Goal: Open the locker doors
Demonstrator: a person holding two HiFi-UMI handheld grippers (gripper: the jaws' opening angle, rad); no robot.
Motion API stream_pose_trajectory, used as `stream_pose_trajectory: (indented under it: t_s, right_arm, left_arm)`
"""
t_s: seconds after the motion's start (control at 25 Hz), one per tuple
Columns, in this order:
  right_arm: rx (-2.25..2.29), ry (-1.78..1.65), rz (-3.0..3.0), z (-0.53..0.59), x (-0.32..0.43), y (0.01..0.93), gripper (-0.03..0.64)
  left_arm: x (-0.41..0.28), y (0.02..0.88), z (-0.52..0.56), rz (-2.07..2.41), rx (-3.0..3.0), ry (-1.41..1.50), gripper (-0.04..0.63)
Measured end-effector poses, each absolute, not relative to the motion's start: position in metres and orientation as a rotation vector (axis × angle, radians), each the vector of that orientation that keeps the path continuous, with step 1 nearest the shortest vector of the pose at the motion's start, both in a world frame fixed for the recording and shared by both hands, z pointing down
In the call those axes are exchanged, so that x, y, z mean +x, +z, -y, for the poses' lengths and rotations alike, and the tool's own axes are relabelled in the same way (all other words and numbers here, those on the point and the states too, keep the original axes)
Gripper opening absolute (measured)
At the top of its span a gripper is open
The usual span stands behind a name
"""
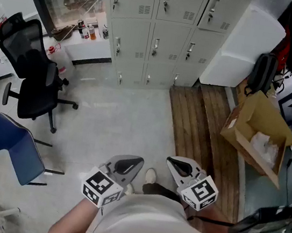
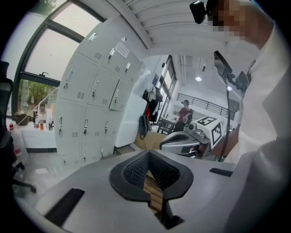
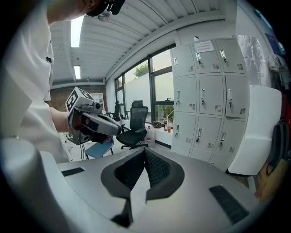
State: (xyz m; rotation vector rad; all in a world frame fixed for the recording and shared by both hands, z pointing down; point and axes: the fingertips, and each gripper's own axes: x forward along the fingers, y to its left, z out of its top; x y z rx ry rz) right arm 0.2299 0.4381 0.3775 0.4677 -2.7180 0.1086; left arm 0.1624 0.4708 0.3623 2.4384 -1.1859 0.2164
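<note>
Pale grey metal lockers (image 1: 153, 38), doors all closed, stand straight ahead, well apart across the floor. Left gripper (image 1: 128, 165) and right gripper (image 1: 180, 166), about equally distant, have empty jaws pressed together.

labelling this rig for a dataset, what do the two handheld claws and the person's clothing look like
Both the left claw and right claw are light grey moulded shells with black textured pads. Each carries a white cube printed with black square markers. The person wears a white top.
</note>
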Motion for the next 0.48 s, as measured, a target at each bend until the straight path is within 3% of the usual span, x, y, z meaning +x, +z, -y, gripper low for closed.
stream_pose_trajectory:
  t_s: [0.48]
  right_arm:
    - [0.37, 0.069, 2.753, -0.356, 0.238, 0.365, 0.015]
  left_arm:
    - [0.179, 0.352, -0.414, 1.285, 2.385, 0.267, 0.011]
